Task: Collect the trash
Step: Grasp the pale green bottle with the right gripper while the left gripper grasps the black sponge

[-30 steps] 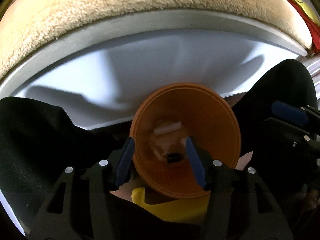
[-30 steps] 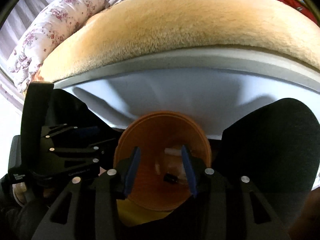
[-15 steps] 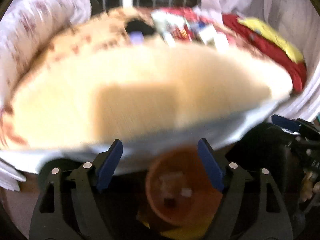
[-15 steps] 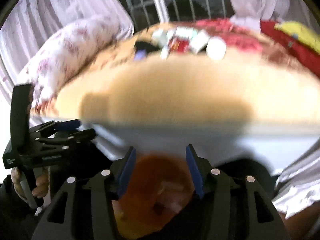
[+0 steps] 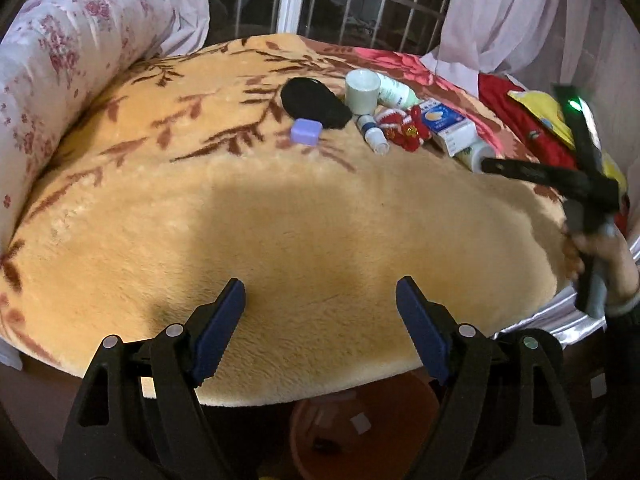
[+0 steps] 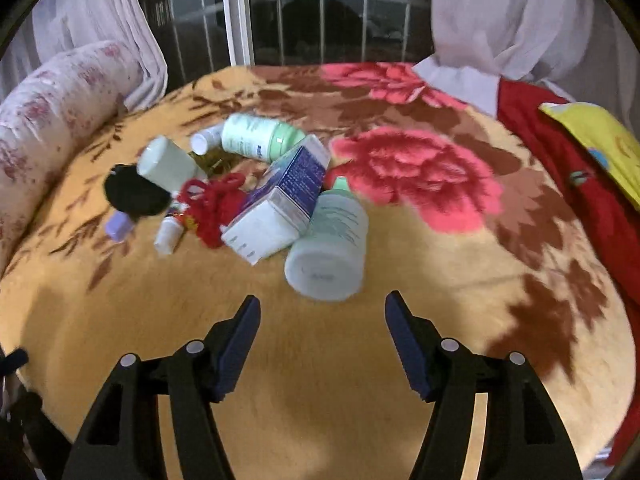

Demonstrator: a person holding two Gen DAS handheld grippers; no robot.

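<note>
Warm indoor light falls on the blanket (image 5: 280, 220); the window (image 6: 320, 12) behind is dark. A broad soft shadow lies near. Fisheye bending curves the edges, corners go black. The right view is slightly motion-blurred.

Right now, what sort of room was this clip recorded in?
Most likely a bedroom. A plush floral blanket covers what looks like a bed, a rolled flowered bolster lies along one side, and a barred window with pale curtains stands behind.

A barred window (image 6: 320, 12), dark outside, stands behind pale curtains (image 6: 500, 20) and the bed (image 5: 304, 220).
</note>
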